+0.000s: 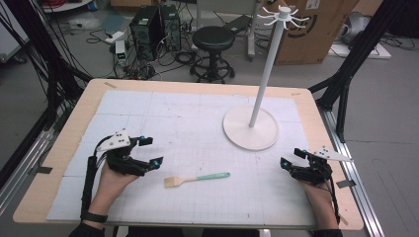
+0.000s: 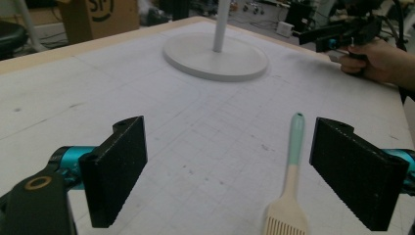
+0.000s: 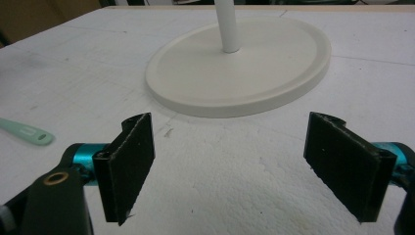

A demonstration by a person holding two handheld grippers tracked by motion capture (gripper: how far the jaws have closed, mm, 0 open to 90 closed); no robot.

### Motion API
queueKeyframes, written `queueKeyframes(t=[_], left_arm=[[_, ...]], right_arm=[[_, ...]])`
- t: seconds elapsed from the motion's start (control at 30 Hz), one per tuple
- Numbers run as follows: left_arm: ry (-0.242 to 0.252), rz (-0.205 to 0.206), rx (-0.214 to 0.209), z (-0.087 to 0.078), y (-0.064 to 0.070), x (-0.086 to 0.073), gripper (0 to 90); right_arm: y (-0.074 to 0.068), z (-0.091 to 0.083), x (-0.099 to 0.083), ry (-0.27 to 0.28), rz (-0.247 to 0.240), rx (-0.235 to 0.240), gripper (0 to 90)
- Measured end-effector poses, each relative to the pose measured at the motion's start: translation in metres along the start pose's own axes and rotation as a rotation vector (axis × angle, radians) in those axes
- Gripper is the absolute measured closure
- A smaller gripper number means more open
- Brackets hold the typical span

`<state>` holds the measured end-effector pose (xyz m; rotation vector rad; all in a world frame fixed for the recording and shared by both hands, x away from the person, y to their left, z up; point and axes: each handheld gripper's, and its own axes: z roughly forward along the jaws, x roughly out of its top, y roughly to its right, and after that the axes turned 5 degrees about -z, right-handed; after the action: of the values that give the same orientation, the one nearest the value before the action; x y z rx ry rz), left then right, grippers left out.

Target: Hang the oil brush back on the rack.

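White grid paper covers the counter [image 1: 59,148]; on it a brush [image 1: 196,178] with a mint handle lies flat, between the two grippers and nearer the left one. We find the left gripper [image 2: 227,169] with fingers spread wide and empty, the brush just inside its right finger. The right gripper [image 3: 230,166] is likewise open and empty, facing the white stand [image 1: 251,129]. We judge the flat, thin handle may skid or pivot if the fingers close off-centre.
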<state>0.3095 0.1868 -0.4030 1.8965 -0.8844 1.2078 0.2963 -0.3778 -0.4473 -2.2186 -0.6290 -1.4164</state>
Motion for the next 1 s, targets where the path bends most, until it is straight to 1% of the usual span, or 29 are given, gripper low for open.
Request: queueKeyframes(t=[0.1, 0.13, 0.17, 0.27, 0.33, 0.43, 0.47, 0.53, 0.63, 0.77, 0.83, 1.0], left_arm=[[-0.030, 0.016, -0.034, 0.015, 0.006, 0.003, 15.0], [-0.040, 0.018, -0.039, 0.020, 0.009, 0.003, 15.1], [-0.056, 0.031, -0.042, 0.025, 0.011, 0.003, 15.2], [-0.094, 0.046, -0.064, 0.038, 0.016, 0.003, 15.4], [-0.118, 0.054, -0.076, 0.046, 0.019, 0.003, 15.6], [-0.144, 0.052, -0.101, 0.057, 0.023, 0.001, 15.8], [-0.157, 0.057, -0.109, 0.060, 0.024, 0.000, 16.0], [-0.176, 0.063, -0.129, 0.066, 0.026, -0.002, 18.1], [-0.206, 0.059, -0.141, 0.074, 0.029, -0.006, 19.3], [-0.240, 0.064, -0.160, 0.082, 0.032, -0.010, 21.3], [-0.257, 0.063, -0.172, 0.086, 0.033, -0.012, 24.4], [-0.303, 0.090, -0.188, 0.093, 0.038, -0.016, 34.8]], right_arm=[[0.000, 0.000, 0.000, -0.003, -0.001, -0.002, 18.6], [0.000, 0.000, 0.000, -0.004, 0.001, -0.001, 18.6], [0.000, 0.000, 0.000, 0.000, -0.001, 0.000, 18.5], [0.000, 0.000, 0.000, -0.001, -0.002, -0.002, 18.6], [-0.001, 0.000, 0.000, -0.002, 0.002, -0.002, 18.6], [-0.001, 0.000, 0.000, -0.002, 0.002, -0.003, 18.6], [-0.001, 0.000, 0.000, -0.001, -0.003, -0.003, 18.6], [-0.001, 0.000, 0.000, -0.002, -0.001, -0.002, 18.6], [-0.001, 0.000, 0.000, -0.002, 0.001, -0.002, 18.6], [-0.001, 0.000, 0.000, -0.002, -0.002, 0.000, 18.6], [-0.001, 0.000, 0.000, -0.002, -0.002, 0.000, 18.6], [-0.001, 0.000, 0.000, -0.002, -0.001, 0.000, 18.7]])
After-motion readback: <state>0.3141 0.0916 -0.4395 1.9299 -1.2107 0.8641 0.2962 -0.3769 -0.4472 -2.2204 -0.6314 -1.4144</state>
